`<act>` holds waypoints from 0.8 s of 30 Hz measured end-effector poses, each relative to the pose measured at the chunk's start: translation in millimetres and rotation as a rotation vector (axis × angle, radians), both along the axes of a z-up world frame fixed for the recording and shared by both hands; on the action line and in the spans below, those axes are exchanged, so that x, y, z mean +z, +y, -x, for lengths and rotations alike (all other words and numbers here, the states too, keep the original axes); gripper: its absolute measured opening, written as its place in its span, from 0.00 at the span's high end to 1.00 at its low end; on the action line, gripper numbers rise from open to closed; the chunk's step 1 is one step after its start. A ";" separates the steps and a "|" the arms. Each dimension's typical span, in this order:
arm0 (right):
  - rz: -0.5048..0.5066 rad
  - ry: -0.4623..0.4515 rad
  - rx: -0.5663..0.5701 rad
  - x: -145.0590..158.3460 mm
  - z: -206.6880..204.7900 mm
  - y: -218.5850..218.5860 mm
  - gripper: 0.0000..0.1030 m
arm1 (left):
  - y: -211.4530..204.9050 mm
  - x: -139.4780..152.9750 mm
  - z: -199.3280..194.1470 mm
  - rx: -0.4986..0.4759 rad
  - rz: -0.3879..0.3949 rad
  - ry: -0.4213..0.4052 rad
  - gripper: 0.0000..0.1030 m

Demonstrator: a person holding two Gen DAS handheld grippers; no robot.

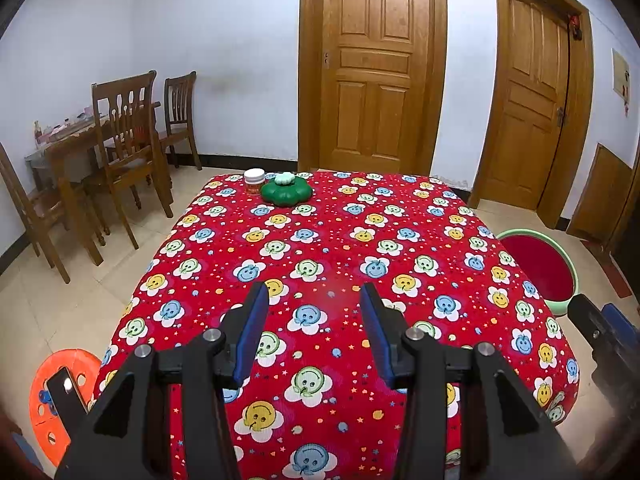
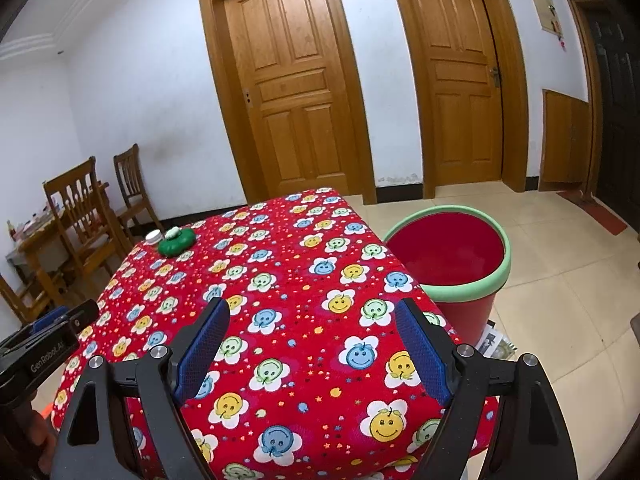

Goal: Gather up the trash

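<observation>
A table with a red smiley-flower cloth (image 1: 340,240) fills both views (image 2: 288,280). At its far left corner sit a green flower-shaped box (image 1: 286,192) with a pale lid knob and a small white-lidded jar (image 1: 254,181); both show in the right wrist view, the box (image 2: 176,243) and the jar (image 2: 153,237). A red bin with a green rim (image 2: 452,256) stands on the floor at the table's right side, also in the left wrist view (image 1: 540,268). My left gripper (image 1: 316,300) is open and empty above the near cloth. My right gripper (image 2: 312,312) is open and empty too.
Wooden chairs (image 1: 128,148) and a cluttered dining table (image 1: 72,136) stand at the left wall. Two wooden doors (image 1: 376,64) are behind. An orange stool (image 1: 60,384) is at the near left on the floor. Paper scraps (image 2: 494,344) lie beside the bin.
</observation>
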State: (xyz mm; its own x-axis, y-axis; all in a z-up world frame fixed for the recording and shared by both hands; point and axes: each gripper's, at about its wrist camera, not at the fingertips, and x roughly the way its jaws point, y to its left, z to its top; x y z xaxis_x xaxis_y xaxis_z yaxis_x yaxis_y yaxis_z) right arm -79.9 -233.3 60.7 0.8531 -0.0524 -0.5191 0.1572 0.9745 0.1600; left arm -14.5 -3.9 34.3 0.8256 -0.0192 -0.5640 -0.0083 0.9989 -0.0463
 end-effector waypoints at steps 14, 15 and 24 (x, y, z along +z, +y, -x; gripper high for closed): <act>0.003 -0.002 0.001 -0.5 0.3 -0.1 0.17 | 0.2 0.2 1.2 0.001 -0.004 -0.001 0.54; 0.003 -0.002 0.001 -0.5 0.4 -0.2 0.17 | 0.2 0.2 1.3 0.001 -0.004 -0.001 0.54; 0.003 -0.001 0.000 -0.6 0.3 -0.1 0.17 | 0.4 0.5 1.5 0.001 -0.004 -0.001 0.54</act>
